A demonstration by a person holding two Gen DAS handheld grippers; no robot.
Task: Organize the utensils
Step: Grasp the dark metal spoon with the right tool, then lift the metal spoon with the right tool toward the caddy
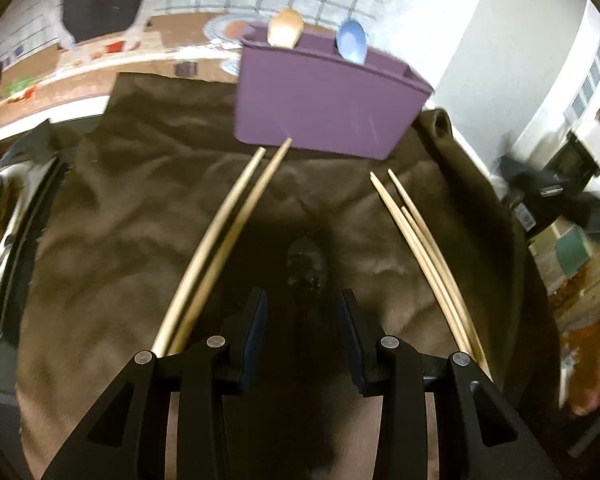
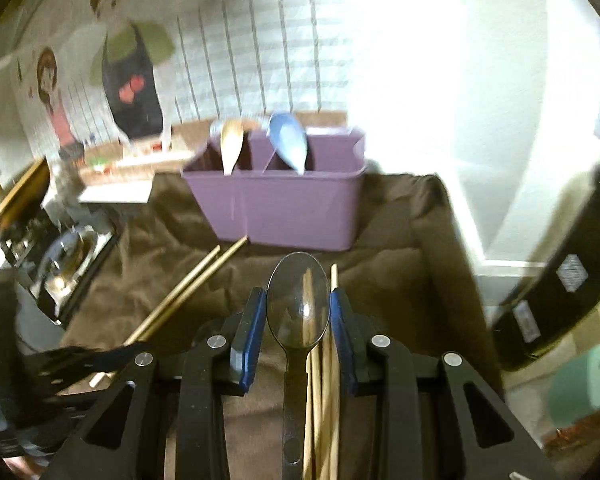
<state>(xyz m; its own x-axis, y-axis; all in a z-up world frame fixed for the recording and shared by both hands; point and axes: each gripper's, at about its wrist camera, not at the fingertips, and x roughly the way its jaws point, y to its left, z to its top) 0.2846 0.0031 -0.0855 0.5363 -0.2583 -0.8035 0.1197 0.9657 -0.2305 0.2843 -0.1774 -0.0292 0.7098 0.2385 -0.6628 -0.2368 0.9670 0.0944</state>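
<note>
Now a clear spoon (image 2: 299,308) is pinched by its bowl in the right gripper (image 2: 299,312), above the brown cloth (image 2: 400,248). It should be kept straight and dropped handle-first into the purple holder (image 2: 276,208) at the cloth's far edge. The left gripper (image 1: 303,334) is spread open and holds nothing.

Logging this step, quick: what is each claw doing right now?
Left claw: open, nothing between its pads.
Right claw: shut on the dark translucent spoon, bowl pointing forward.
</note>
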